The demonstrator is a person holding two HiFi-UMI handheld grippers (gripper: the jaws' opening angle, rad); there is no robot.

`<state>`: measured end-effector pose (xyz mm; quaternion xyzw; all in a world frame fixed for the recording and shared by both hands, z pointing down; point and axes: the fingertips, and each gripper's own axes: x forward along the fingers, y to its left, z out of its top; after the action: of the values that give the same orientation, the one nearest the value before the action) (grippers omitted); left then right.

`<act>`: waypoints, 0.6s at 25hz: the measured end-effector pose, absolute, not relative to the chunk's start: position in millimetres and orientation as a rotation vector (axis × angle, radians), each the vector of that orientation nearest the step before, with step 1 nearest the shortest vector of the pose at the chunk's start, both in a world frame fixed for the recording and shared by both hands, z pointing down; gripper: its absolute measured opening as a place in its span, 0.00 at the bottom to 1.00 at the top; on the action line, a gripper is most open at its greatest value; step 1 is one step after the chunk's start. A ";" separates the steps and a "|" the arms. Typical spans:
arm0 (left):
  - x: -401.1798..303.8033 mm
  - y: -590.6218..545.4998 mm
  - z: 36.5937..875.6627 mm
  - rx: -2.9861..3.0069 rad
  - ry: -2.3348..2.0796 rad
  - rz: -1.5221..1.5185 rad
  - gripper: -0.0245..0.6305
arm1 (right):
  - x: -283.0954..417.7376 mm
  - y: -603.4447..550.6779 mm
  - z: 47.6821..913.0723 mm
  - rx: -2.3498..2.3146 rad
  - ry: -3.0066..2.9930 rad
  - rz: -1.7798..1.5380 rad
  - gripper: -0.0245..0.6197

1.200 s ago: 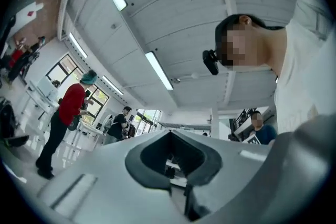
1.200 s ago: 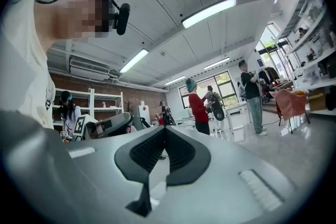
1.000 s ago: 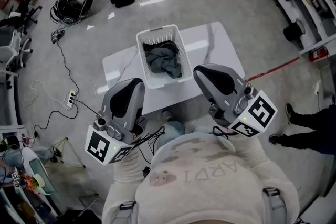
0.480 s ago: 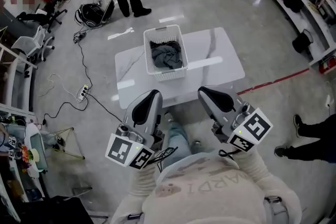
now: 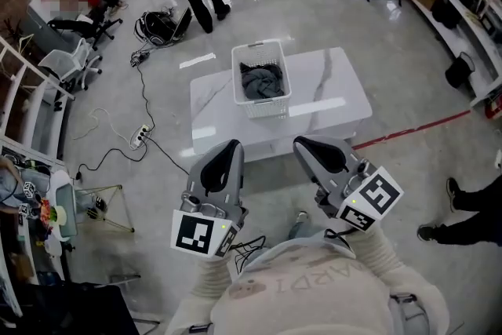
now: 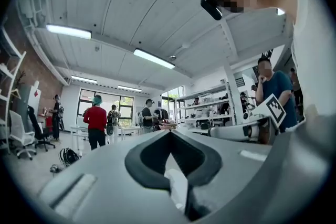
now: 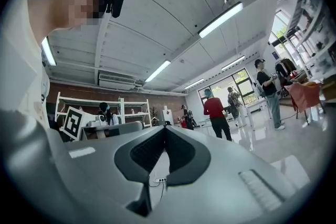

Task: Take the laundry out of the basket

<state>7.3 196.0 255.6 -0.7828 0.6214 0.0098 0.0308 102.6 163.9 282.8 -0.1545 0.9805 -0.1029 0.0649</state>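
Laundry (image 5: 262, 81), a grey heap, lies in the white basket (image 5: 269, 107) on the far table (image 5: 329, 90). Only the head view shows it. The basket's long axis runs near to far. Both gripper views look up at ceiling and room. The left gripper (image 5: 226, 147) and right gripper (image 5: 302, 143), near and well apart from the basket, have their jaws closed together on nothing.

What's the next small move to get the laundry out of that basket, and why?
Probably step toward the table: the left tool and right tool are shut, empty and short of its near edge, while the grey laundry lies in the basket on it.
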 end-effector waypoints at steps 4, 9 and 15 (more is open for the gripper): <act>5.9 239.5 254.0 -2.341 1.908 -0.069 0.04 | 93.0 203.0 275.5 -0.473 2.953 -0.307 0.08; -23.3 307.5 259.1 -2.369 1.948 -0.058 0.04 | 65.4 267.5 274.8 -0.502 2.953 -0.282 0.08; -33.9 357.6 276.0 -2.464 1.916 0.006 0.04 | 58.8 329.4 285.2 -0.640 2.991 -0.231 0.08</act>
<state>-33.9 357.6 276.0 -0.7893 0.6139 0.0018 0.0102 58.8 329.4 285.2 -0.2085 0.9744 -0.0752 0.0371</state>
